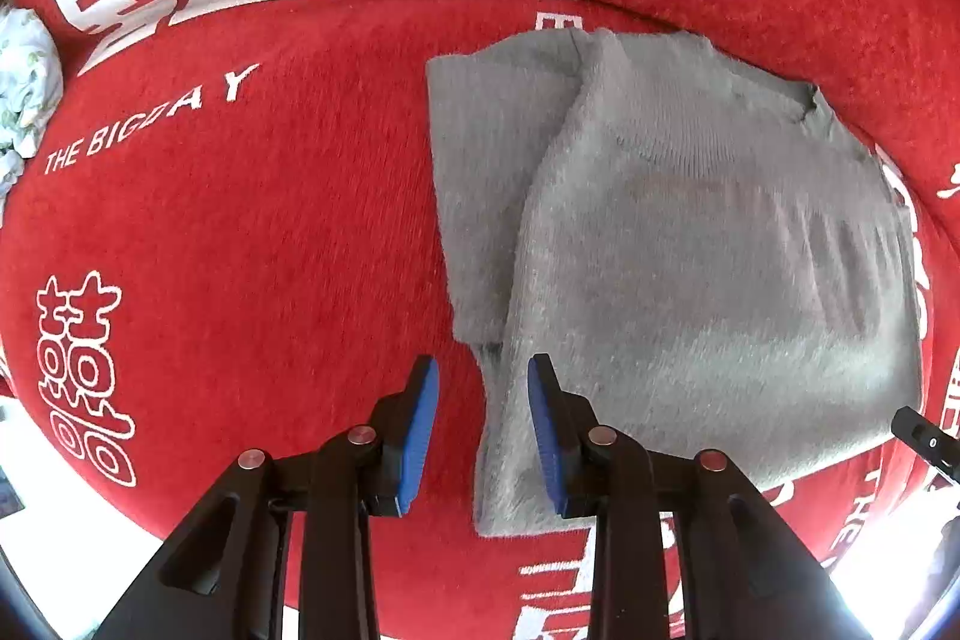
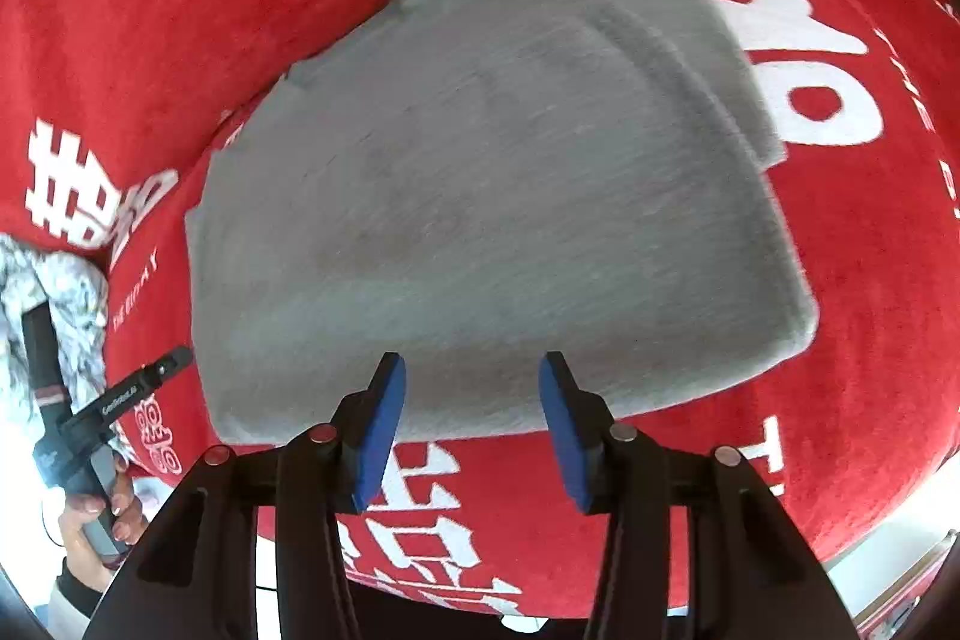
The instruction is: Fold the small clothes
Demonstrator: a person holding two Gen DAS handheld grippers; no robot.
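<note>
item: grey knit garment (image 1: pixel 690 244), small, lying on a red plush cover (image 1: pixel 240 232) with white printed characters and lettering. condition: folded over itself into a compact, roughly rectangular bundle, a narrower layer showing along one side and a short tail of cloth reaching toward the left gripper.

left gripper (image 1: pixel 483 436): blue pads parted, nothing pressed between them; the tail of the garment lies below the gap, apparently not pinched.

right gripper (image 2: pixel 471 430): pads spread, empty, hanging over the near edge of the bundle (image 2: pixel 480 196), clear of it.

also present: crumpled pale printed cloth (image 1: pixel 24 82) at the cover's edge, well apart from the grey piece.

progress, as judged: this garment looks essentially folded and released. remaining: perhaps tidying the loose tail, then the pale cloth, if it counts as clothing.
</note>
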